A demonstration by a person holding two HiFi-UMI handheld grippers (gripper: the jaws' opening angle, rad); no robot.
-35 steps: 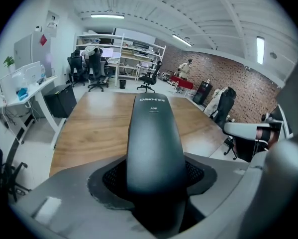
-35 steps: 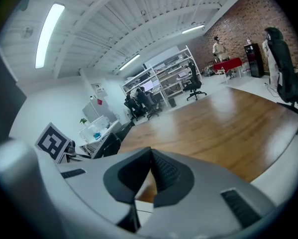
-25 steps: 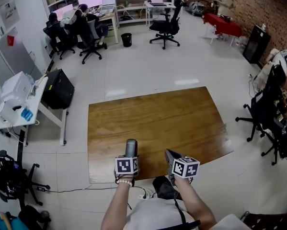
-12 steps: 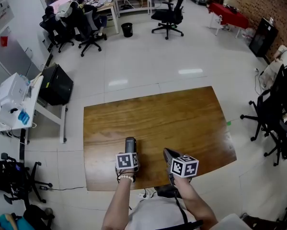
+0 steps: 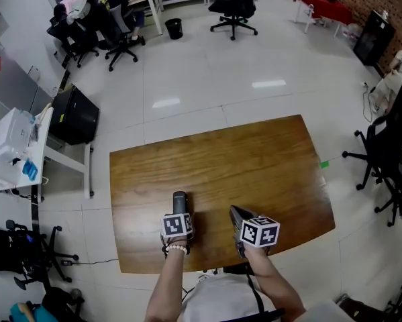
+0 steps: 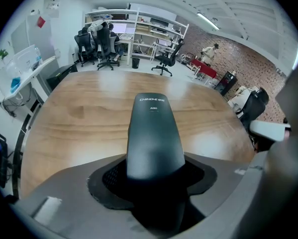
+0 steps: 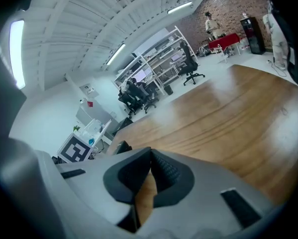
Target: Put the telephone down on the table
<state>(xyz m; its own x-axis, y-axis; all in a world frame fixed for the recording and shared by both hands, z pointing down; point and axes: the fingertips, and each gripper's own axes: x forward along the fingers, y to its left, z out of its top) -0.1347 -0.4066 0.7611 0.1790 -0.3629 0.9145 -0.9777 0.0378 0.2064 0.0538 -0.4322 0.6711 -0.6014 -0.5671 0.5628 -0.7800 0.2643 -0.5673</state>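
A dark grey telephone handset sticks out forward from between the jaws of my left gripper, which is shut on its lower end. In the head view the telephone hangs over the near part of the brown wooden table, with the left gripper just behind it. To the right of it my right gripper hovers over the table's near edge. In the right gripper view the right gripper has its black pads together at the tips, with nothing between them.
A white desk with a printer and a black box stand left of the table. Office chairs stand at the right. People sit at desks far back. Pale floor surrounds the table.
Both grippers have moved forward from the table's near edge to over its near part and have sunk a little. The left gripper still holds the telephone.
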